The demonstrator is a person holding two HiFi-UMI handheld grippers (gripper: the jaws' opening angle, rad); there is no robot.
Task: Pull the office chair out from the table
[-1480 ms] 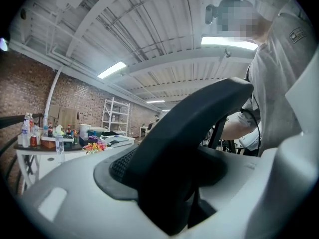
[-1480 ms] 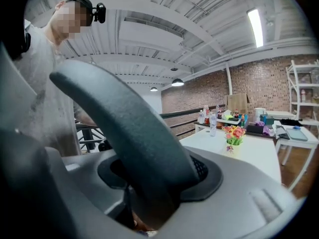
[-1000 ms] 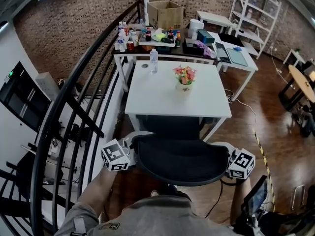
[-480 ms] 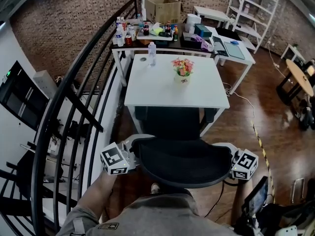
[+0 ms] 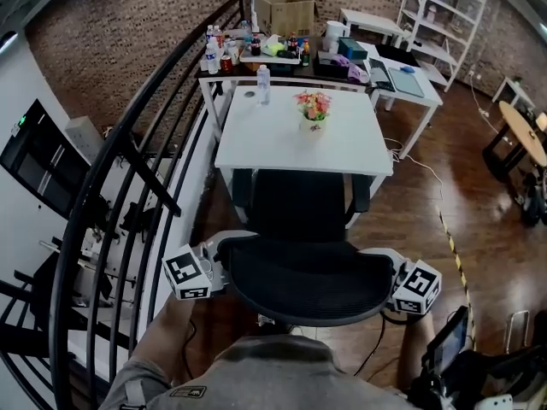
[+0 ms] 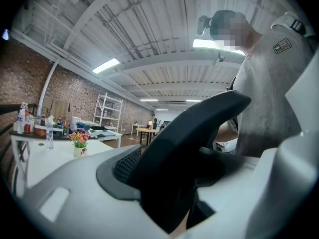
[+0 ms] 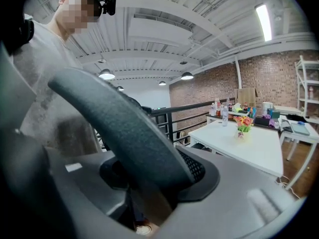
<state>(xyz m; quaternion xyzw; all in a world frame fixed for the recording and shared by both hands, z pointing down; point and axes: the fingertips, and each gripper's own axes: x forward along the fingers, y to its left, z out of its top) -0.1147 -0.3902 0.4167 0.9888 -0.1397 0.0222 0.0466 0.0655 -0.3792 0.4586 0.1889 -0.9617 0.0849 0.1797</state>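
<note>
Showing the chair (image 5: 301, 272) partly drawn out from the worktop (image 5: 256, 148): its seat is in the open, while the armrests (image 5: 241, 190) sit at the worktop's near edge. The left gripper (image 5: 220, 261) is clamped on the left end of the backrest's top rim (image 6: 199, 128), its jaws having just tightened a little. The right gripper (image 5: 390, 278) is clamped on the right end (image 7: 134, 133).

Likely hazards:
- Both holds are on a smooth, curved rim, so a sharp tug could make a gripper slide off.
- A harder pull on one side would probably swivel the chair rather than roll it, swinging an armrest into the worktop's edge or a leg.
- Such a knock could shake the flower pot (image 5: 313, 111) and the bottle (image 5: 264, 84), both standing on the worktop's far half.
- A black cable (image 5: 373, 359) lies on the floor (image 5: 427, 229) by the right gripper, where a castor may catch it.

Room for moving:
- The railing (image 5: 128, 178) runs near the chair's left side.
- The floor to the right is open.
- The person (image 5: 273, 374) stands just behind the backrest and would likely have to step back.
</note>
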